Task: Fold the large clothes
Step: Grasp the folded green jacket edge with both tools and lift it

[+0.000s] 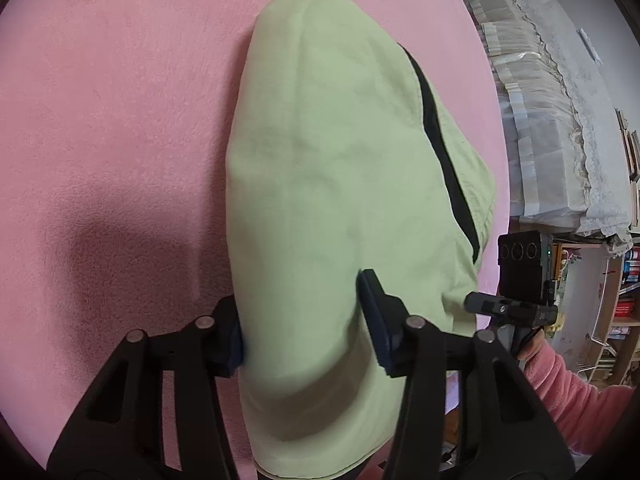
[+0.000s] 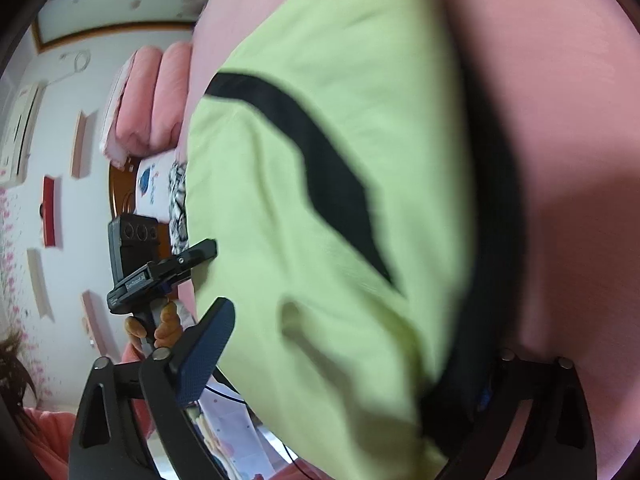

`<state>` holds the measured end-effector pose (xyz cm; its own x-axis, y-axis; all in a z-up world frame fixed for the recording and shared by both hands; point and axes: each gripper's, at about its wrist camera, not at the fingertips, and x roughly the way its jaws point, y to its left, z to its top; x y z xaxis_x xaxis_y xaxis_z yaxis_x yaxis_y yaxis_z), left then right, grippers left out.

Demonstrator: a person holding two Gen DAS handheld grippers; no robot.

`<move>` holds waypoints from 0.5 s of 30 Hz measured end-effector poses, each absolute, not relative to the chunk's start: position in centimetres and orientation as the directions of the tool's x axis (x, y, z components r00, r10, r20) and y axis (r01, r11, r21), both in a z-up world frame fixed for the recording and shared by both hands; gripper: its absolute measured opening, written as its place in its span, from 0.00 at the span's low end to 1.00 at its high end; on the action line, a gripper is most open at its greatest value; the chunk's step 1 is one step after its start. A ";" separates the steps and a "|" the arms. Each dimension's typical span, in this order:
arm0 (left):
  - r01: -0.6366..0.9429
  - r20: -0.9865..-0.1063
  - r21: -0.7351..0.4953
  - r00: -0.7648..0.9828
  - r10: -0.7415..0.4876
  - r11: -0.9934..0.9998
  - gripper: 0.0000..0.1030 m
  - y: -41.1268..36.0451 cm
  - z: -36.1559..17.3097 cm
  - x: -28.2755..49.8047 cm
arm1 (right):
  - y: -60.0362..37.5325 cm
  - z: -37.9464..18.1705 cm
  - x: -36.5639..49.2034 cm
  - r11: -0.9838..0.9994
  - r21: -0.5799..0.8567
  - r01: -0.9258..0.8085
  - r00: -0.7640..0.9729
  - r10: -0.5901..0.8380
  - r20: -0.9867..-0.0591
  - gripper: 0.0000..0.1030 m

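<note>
The green garment (image 1: pixel 320 184) is sitting on the pink bed (image 1: pixel 100 120), already doubled into a long narrow bundle with a black stripe (image 1: pixel 440 140) running along its 3 o'clock side. Judging by that shape, you're well into the folding; what's probably left is a final fold end to end plus some smoothing, since the near end is hanging a bit loose over the bed's edge.

Your left gripper (image 1: pixel 308 328) is straddling the near end of the bundle, jaws wide, one pad on each side of the cloth and not pinching it. Your right gripper (image 2: pixel 344 360) is doing the same from the other side, jaws spread wide; the far finger is mostly hidden under the fabric, so I can't tell if it's touching underneath. The right view is blurry too.

Out past the bed at 3 o'clock in the left view you're seeing wrapped stacks (image 1: pixel 532 120) and bookshelves (image 1: pixel 624 300).
</note>
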<state>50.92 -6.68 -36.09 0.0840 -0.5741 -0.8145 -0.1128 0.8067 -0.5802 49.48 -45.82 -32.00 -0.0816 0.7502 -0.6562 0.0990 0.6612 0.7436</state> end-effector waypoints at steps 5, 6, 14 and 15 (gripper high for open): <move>-0.089 -0.824 -0.565 0.116 -0.555 0.820 0.31 -7.3 -34.2 50.8 | -42.0 -31.7 49.7 0.731 0.682 -0.026 -0.094 0.677 -0.730 0.52; -0.083 -0.823 -0.565 0.122 -0.555 0.821 0.28 -7.4 -33.7 50.8 | -41.9 -31.7 49.7 0.731 0.682 -0.028 -0.087 0.678 -0.730 0.48; -0.038 -0.825 -0.552 0.171 -0.539 0.833 0.22 -8.2 -30.0 49.5 | -41.9 -28.3 48.9 0.770 0.636 -0.055 0.018 0.638 -0.770 0.19; -0.038 -0.825 -0.550 0.176 -0.536 0.834 0.22 -7.9 -29.3 49.1 | -41.8 -27.5 48.8 0.774 0.630 -0.061 0.039 0.633 -0.773 0.16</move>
<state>49.11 -7.89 -29.27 0.1763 -0.5363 -0.8254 -0.0384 0.8342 -0.5502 48.83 -41.78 -27.49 0.0389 0.6330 -0.7732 -0.0614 0.7738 0.6304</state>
